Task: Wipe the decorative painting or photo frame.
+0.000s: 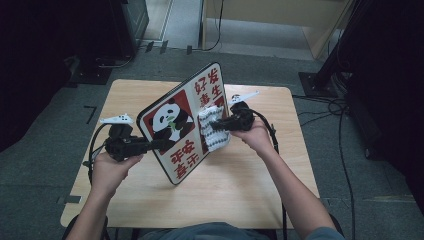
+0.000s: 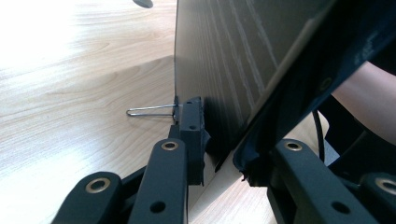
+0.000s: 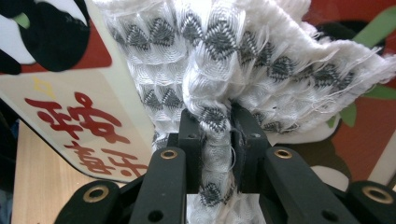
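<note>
Panda board (image 1: 182, 122), clamped by left tongs (image 1: 159, 145), stands on wooden table (image 1: 240, 185); right tongs (image 1: 216, 125) pinch cloth (image 1: 212, 131).

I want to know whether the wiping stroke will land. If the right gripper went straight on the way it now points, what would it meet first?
Most likely the printed face of the panda sign board. The right gripper is shut on the white cloth with grey zigzags, which appears already bunched against that board, so the cloth would press on it first.

a lab: bare wooden table (image 1: 150, 200), grey carpet (image 1: 45, 165), trailing cables (image 1: 345, 150).
</note>
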A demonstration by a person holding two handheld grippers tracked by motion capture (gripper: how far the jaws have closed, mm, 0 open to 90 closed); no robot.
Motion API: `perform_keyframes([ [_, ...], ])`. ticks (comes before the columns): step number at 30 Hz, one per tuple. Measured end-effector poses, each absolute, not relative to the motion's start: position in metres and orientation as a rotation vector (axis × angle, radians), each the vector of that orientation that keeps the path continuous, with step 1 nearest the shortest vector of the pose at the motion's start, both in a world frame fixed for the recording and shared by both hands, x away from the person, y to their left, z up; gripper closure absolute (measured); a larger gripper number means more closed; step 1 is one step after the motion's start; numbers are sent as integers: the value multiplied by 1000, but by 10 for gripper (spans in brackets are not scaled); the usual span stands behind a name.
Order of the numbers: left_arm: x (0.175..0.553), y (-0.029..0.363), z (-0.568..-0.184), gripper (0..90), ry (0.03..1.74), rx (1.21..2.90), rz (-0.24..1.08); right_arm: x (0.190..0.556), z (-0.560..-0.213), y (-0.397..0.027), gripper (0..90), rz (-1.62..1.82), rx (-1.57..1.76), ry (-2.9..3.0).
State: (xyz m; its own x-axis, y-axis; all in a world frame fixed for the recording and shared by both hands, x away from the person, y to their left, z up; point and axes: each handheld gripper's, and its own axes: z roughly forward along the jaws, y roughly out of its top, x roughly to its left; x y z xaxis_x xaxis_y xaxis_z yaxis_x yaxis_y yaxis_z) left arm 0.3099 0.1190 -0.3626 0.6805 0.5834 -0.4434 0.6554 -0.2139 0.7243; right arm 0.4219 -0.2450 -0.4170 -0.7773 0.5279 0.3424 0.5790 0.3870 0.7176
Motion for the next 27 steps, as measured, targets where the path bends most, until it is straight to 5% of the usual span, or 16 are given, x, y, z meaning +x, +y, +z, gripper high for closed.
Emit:
perform_keyframes([
  [27,309,118,-362,740,961,1902,-89,411,-461,-242,772,-1228,-1076,-2565],
])
